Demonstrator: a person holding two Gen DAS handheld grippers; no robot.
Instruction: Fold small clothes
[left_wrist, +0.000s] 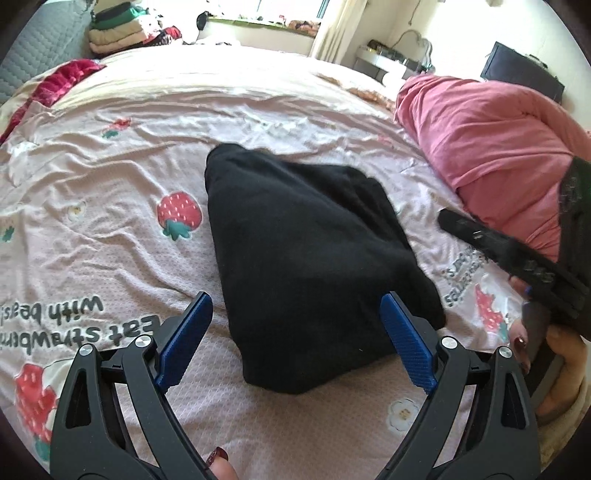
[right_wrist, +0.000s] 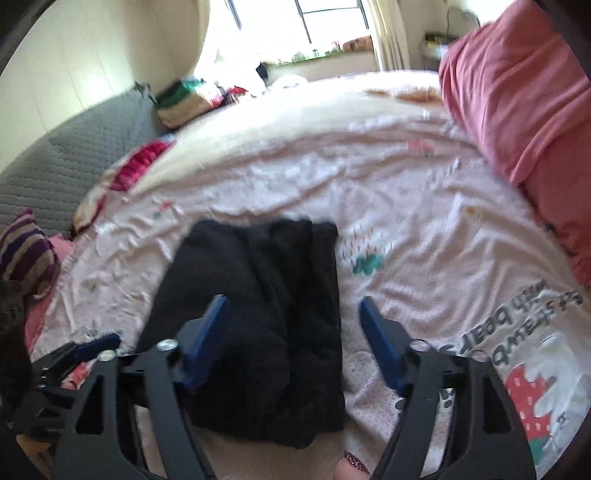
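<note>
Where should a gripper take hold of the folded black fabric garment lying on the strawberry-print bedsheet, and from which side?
Probably at the folded black fabric garment's near edge, coming in low from the person's side. That end sits thick and rounded on the strawberry-print bedsheet, giving the pads a bulky fold to pinch, while the far end narrows. Both the left gripper and right gripper hang open just above it, holding nothing.

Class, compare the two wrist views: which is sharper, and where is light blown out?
Left wrist view: sharp, folded black garment crisp; fisheye bends the pink strawberry-print bedsheet. Right wrist view: motion-blurred throughout; the bright window is overexposed, washing out the far bed.
</note>
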